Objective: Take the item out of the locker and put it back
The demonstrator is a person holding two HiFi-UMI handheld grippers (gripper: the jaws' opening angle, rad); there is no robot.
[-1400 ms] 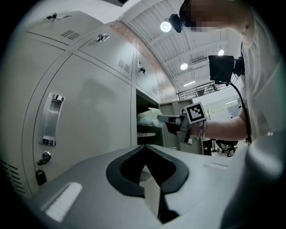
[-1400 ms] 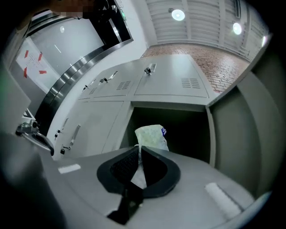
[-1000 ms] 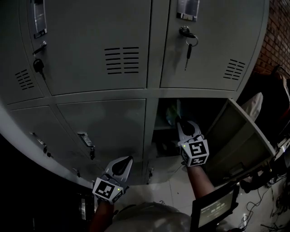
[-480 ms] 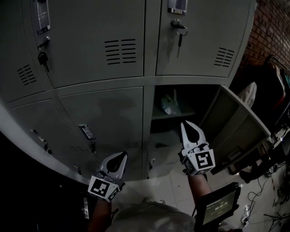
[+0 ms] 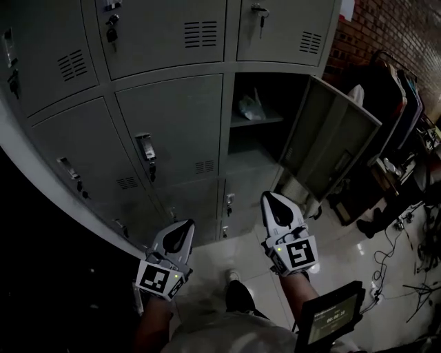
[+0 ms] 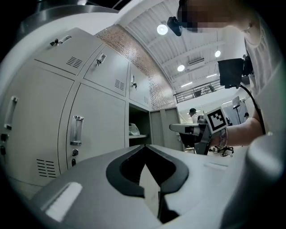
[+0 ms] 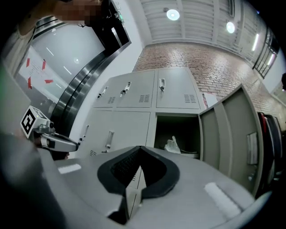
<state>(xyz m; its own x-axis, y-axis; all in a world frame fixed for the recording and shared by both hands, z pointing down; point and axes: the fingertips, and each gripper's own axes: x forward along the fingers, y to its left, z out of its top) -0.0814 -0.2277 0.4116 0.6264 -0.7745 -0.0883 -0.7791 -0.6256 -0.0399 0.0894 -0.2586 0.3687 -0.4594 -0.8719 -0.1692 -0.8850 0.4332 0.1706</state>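
The item, a pale crumpled plastic bag [image 5: 249, 107], lies on the shelf inside the open locker [image 5: 256, 141]. It also shows in the left gripper view as the bag [image 6: 134, 129] and in the right gripper view as the bag [image 7: 173, 145]. The locker door [image 5: 329, 148] stands swung out to the right. My right gripper [image 5: 271, 199] is shut and holds nothing, well below and in front of the opening. My left gripper [image 5: 185, 228] hangs lower left, its jaws closed together and nothing between them.
Grey lockers [image 5: 169, 131] with closed doors fill the wall left of and above the open one, some with keys [image 5: 260, 12]. A brick wall [image 5: 386, 31], dark clothing and cables [image 5: 413, 269] lie to the right. A small screen [image 5: 329, 318] sits by my right forearm.
The right gripper has drawn back from the locker opening and down, without the bag. The view has backed away from the lockers; the bag stays on the shelf.
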